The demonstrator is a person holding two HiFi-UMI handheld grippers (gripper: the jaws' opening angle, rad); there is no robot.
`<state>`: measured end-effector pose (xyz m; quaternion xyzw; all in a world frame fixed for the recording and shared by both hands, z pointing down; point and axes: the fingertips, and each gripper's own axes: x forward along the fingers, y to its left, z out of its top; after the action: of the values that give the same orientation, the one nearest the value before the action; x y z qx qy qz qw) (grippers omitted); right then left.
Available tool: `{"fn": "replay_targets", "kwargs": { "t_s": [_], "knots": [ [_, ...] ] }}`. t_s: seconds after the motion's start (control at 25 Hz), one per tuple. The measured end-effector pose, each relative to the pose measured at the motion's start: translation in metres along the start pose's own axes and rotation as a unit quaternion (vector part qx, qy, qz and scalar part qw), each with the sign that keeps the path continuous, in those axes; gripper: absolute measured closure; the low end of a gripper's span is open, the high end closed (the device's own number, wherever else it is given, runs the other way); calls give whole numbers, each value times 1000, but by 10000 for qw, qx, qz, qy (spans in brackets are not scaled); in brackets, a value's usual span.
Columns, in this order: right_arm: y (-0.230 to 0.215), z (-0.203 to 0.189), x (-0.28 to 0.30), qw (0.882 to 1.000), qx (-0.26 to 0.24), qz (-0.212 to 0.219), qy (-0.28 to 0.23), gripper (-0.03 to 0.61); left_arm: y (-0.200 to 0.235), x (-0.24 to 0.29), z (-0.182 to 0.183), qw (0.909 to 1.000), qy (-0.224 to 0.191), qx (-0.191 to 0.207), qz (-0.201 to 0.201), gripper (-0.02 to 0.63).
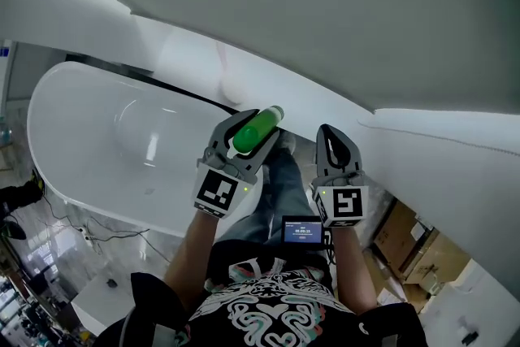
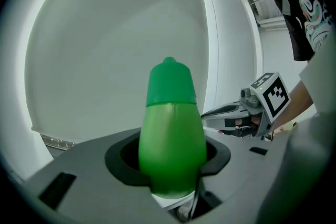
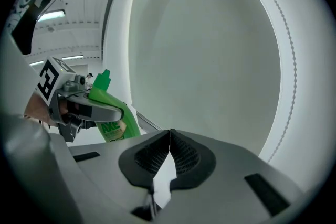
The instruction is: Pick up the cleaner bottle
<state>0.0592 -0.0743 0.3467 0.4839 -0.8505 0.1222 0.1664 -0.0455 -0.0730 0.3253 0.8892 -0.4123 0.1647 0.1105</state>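
A green cleaner bottle (image 1: 257, 129) with a green cap is clamped in my left gripper (image 1: 244, 144), held up in the air above a white bathtub (image 1: 73, 134). In the left gripper view the bottle (image 2: 172, 139) fills the gap between the jaws, cap pointing away. My right gripper (image 1: 335, 149) hangs just to the right of it, jaws pressed together with nothing between them (image 3: 169, 136). From the right gripper view the bottle (image 3: 111, 113) and left gripper (image 3: 92, 105) show at the left.
The white oval bathtub lies below and to the left. A pale curved wall (image 1: 366, 28) fills the far side. Cables (image 1: 89, 232) lie on the glossy floor, and cardboard boxes (image 1: 422, 248) stand at lower right. The person's legs (image 1: 276, 191) are below the grippers.
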Motion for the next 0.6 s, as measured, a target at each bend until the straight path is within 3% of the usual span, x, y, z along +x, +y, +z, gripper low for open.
{"fn": "replay_targets", "kwargs": {
  "t_s": [0.28,0.6],
  "knots": [
    [8,22,-25,9998,-110,2,-158,552,-14,-31,23,10000,41,6,-12,419],
    [-6,31,-54,9990,123,-360,-231,552,-21,-58,38,9999,-7,-64,135,419]
  ]
}}
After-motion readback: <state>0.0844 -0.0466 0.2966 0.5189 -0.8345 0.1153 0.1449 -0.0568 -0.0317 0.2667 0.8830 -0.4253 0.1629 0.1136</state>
